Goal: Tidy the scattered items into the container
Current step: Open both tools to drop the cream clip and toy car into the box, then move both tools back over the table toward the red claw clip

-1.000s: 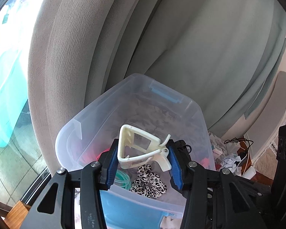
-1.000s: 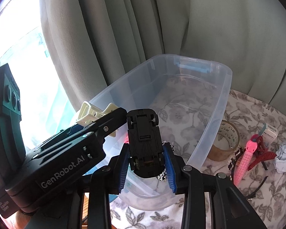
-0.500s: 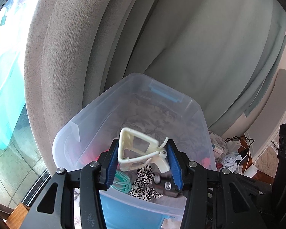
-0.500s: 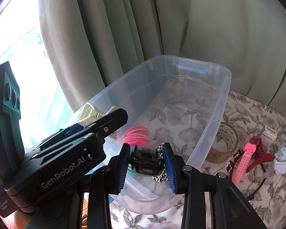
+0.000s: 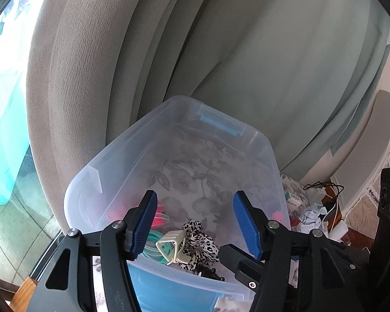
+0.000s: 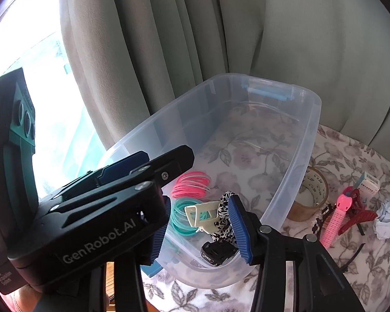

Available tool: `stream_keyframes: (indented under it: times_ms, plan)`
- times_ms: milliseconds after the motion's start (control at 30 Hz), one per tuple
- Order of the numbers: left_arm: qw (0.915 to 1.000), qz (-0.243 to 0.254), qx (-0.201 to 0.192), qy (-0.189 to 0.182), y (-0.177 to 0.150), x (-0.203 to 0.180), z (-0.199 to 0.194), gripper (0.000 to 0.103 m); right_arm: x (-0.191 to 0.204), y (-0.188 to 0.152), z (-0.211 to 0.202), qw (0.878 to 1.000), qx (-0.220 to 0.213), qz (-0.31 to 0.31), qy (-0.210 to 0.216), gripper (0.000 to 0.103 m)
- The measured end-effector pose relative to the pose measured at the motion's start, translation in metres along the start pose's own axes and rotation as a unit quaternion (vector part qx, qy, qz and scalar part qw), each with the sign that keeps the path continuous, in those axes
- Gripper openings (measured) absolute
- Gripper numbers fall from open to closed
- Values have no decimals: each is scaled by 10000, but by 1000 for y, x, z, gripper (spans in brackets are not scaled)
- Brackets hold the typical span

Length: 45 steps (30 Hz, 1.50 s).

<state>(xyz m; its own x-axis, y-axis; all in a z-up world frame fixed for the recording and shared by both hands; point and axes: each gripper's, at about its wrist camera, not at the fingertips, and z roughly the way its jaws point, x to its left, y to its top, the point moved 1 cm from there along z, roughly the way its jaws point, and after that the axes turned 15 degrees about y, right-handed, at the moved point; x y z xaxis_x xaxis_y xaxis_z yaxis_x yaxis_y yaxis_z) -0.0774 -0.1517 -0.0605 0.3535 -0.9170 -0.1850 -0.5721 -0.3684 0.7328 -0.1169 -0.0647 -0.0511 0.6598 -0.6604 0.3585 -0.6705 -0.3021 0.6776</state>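
With both my grippers spread wide over the bin (image 6: 313,119) and holding nothing, the step in hand is to lift clear and go for the next stray. To do it well I should raise my left gripper (image 5: 196,225) straight up so its fingers miss the near rim, then swing my right gripper (image 6: 199,231) rightward over the wall without nudging the bin.

Inside, left to right, lie the teal bands (image 6: 180,218), the pink bands (image 6: 192,184), the cream clip (image 6: 201,214), the spotted scrunchie (image 6: 222,223) and the black toy car (image 6: 217,252). Outside on the cloth (image 6: 356,265) the tape roll (image 6: 309,195) leans on the bin wall; further right wait the pink comb (image 6: 335,219), red claw clip (image 6: 358,214) and paper ball (image 6: 388,217). I judge the tape the nearest pick.

A second ago my left jaws clamped the clip and my right held the car upright; half a second ago the car was low between my right jaws. Now both lie in the bin.
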Motion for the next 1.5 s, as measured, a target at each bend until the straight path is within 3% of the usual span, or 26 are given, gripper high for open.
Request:
stream_keyframes:
  times_ms: [67, 233, 367, 867, 1100, 1367, 1500]
  plan:
    - [10000, -1, 55, 32, 15, -6, 19, 62, 2, -1, -3, 10000, -7, -20, -5, 55]
    - [9997, -137, 216, -8, 16, -8, 13, 62, 7, -3, -18, 9999, -107, -9, -87, 60]
    - [10000, 36, 59, 39, 16, -20, 2, 62, 9, -7, -38, 9995, -272, 47, -138, 63]
    - [9946, 622, -766, -324, 21, -79, -108, 69, 0, -35, -152, 9903, -1308, 360, -305, 73]
    - [9909, 770, -649, -897, 12, -114, -137, 69, -15, -61, -217, 9762, -2013, 621, -519, 74]
    - [9852, 998, -1002, -970, 3, -152, -164, 69, -63, -99, -282, 9456, -2805, 1387, -893, 78]
    - [9841, 1056, -913, -1100, -6, -168, -163, 69, -81, -114, -303, 9366, -2970, 1523, -1069, 79]
